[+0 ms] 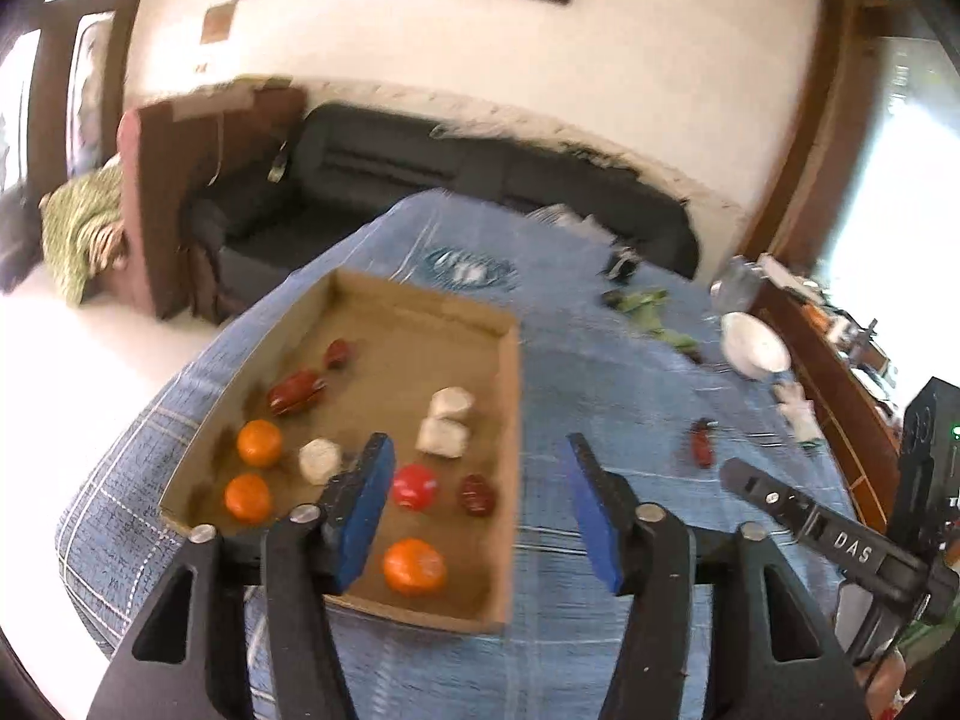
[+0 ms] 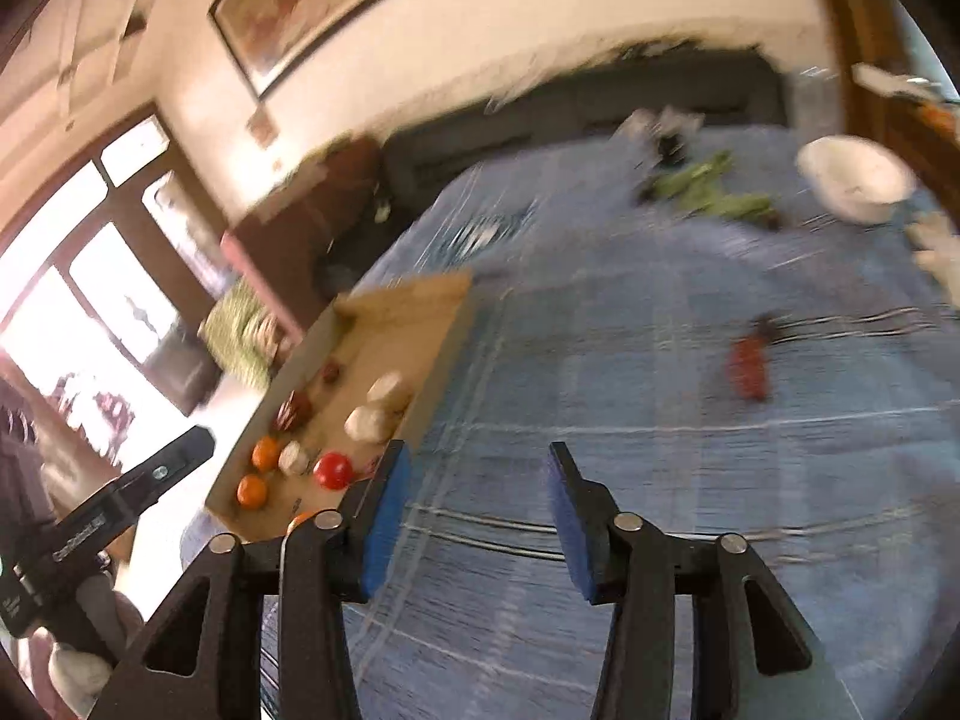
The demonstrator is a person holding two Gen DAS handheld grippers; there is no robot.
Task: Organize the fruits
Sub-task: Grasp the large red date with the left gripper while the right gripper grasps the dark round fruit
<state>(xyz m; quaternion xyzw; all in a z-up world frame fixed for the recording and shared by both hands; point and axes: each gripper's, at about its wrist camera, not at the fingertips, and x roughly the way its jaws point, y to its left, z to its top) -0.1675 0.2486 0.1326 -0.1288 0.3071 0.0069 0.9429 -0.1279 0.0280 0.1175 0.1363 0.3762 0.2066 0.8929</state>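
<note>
A shallow cardboard tray (image 1: 507, 420) lies on a blue cloth and holds three oranges (image 1: 414, 566), a red tomato (image 1: 414, 485), several dark red fruits (image 1: 297, 390) and white pieces (image 1: 443, 437). The tray also shows in the right wrist view (image 2: 444, 324). One dark red fruit (image 1: 702, 450) lies loose on the cloth to the right, also in the right wrist view (image 2: 749, 369). My left gripper (image 1: 480, 504) is open and empty above the tray's near right part. My right gripper (image 2: 477, 516) is open and empty above the cloth, right of the tray.
A white bowl (image 1: 753, 348) and green leafy items (image 1: 645, 306) lie at the far right of the cloth; both show in the right wrist view too: bowl (image 2: 855, 180), greens (image 2: 714, 192). A dark sofa (image 1: 420, 162) stands behind the table. A wooden edge (image 1: 834, 384) runs along the right.
</note>
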